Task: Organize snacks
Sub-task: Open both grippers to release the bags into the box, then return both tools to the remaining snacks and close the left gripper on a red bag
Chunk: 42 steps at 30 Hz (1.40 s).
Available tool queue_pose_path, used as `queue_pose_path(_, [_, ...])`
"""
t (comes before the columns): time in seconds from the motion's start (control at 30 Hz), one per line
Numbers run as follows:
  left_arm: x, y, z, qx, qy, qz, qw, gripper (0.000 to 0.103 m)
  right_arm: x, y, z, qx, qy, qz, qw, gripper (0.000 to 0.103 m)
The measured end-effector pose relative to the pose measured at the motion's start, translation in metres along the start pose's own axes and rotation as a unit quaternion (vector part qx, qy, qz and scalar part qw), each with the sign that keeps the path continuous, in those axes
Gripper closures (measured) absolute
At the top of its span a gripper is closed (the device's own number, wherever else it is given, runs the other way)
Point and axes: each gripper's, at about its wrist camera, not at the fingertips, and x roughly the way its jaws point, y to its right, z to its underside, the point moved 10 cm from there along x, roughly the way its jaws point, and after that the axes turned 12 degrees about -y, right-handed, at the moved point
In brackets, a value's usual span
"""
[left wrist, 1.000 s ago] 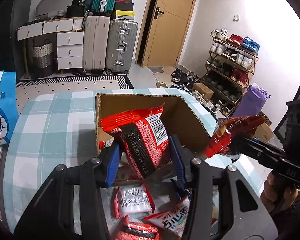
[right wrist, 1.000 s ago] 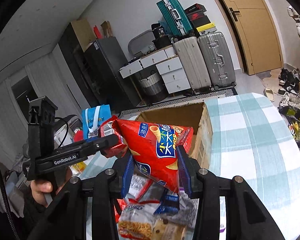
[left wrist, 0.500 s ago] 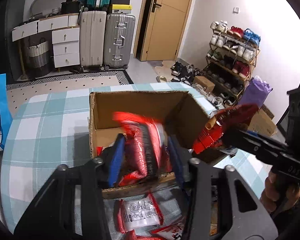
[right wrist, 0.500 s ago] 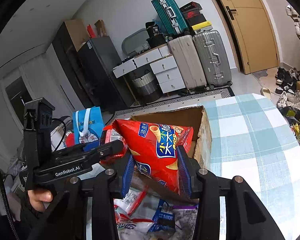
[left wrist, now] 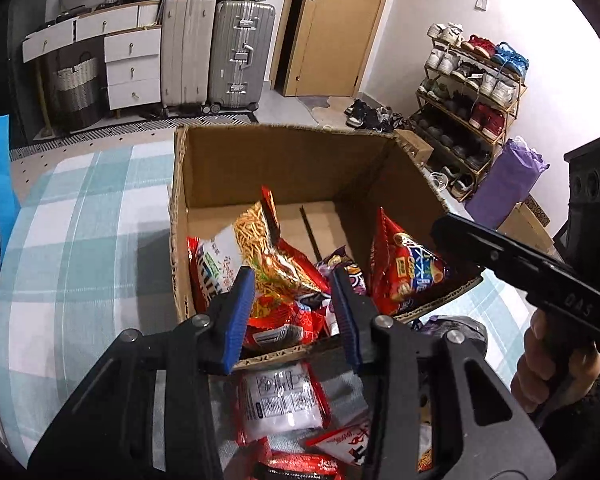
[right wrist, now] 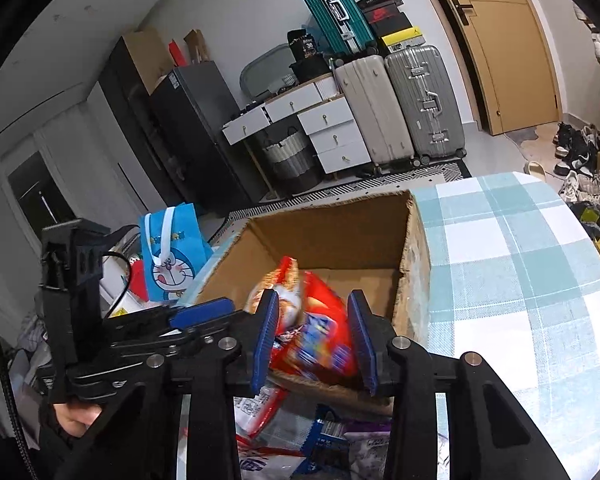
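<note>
Cardboard box (left wrist: 300,168) on checked table (left wrist: 80,220) filling up: several snack bags inside. Left gripper (left wrist: 296,312) pinching noodle bag (left wrist: 276,276), right gripper (right wrist: 314,338) pinching red chip bag (right wrist: 320,340), both hanging over box. More packets (left wrist: 280,404) waiting outside.

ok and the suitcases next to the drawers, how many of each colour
teal suitcase: 1
beige suitcase: 1
silver suitcase: 1
total: 3
</note>
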Motion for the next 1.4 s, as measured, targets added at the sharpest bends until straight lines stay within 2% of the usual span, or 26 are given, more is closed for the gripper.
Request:
queue_pose_path(0.13, [-0.002, 0.002, 0.005, -0.007, -0.007, 0.01, 0.9999, 0.069, 0.002, 0.009, -0.003, -0.003, -0.003, 0.011, 1.0, 0.066])
queue_pose_path(0.2, [-0.002, 0.003, 0.006, -0.011, -0.011, 0.015, 0.9998, 0.069, 0.002, 0.014, -0.005, 0.004, -0.007, -0.003, 1.0, 0.066])
queue_pose_path(0.3, [-0.004, 0.005, 0.008, -0.004, -0.009, 0.005, 0.9999, 0.069, 0.007, 0.02, -0.008, 0.003, -0.011, 0.004, 1.0, 0.073])
queue_pose_path(0.4, [-0.006, 0.006, 0.008, -0.004, -0.009, 0.005, 0.9999, 0.069, 0.007, 0.021, -0.009, -0.002, -0.013, 0.008, 1.0, 0.073])
queue_pose_path(0.5, [-0.012, 0.005, 0.007, -0.004, -0.002, -0.014, 0.9999, 0.061, 0.009, 0.019, -0.009, -0.013, -0.02, 0.02, 1.0, 0.072])
queue_pose_path(0.57, [-0.022, 0.003, 0.006, -0.005, 0.011, -0.025, 0.9996, 0.055, 0.006, 0.014, -0.006, -0.025, -0.026, 0.023, 0.999, 0.068])
queue_pose_path(0.63, [-0.036, 0.004, 0.007, -0.006, 0.028, -0.028, 0.9992, 0.036, -0.003, 0.008, -0.005, -0.041, -0.02, 0.027, 0.999, 0.058])
queue_pose_path(0.67, [-0.044, 0.004, 0.007, -0.008, 0.038, -0.034, 0.9987, 0.022, -0.007, 0.007, -0.004, -0.046, -0.016, 0.029, 0.998, 0.054])
queue_pose_path(0.7, [-0.054, 0.004, 0.009, -0.008, 0.054, -0.043, 0.9976, 0.016, -0.012, 0.005, -0.002, -0.05, -0.012, 0.03, 0.998, 0.048])
queue_pose_path(0.77, [-0.069, 0.005, 0.013, -0.009, 0.065, -0.049, 0.9966, 0.015, -0.021, 0.002, 0.004, -0.057, -0.012, 0.036, 0.998, 0.034])
queue_pose_path(0.83, [-0.083, 0.005, 0.021, -0.016, 0.07, -0.051, 0.9961, 0.014, -0.029, 0.002, 0.015, -0.062, -0.017, 0.045, 0.997, 0.009])
queue_pose_path(0.9, [-0.095, 0.002, 0.031, -0.027, 0.073, -0.056, 0.9954, 0.0, -0.036, 0.003, 0.024, -0.063, -0.02, 0.054, 0.996, 0.002])
queue_pose_path(1.0, [-0.112, -0.006, 0.049, -0.044, 0.083, -0.068, 0.9933, 0.0, -0.046, 0.01, 0.041, -0.055, -0.026, 0.078, 0.995, 0.001])
queue_pose_path(1.17, [-0.121, -0.019, 0.083, -0.071, 0.07, -0.074, 0.9922, 0.0, -0.054, 0.024, 0.072, -0.044, -0.044, 0.093, 0.994, 0.001])
queue_pose_path(1.4, [-0.1, -0.027, 0.126, -0.089, 0.036, -0.084, 0.9919, 0.0, -0.063, 0.041, 0.102, -0.022, -0.06, 0.092, 0.994, 0.001])
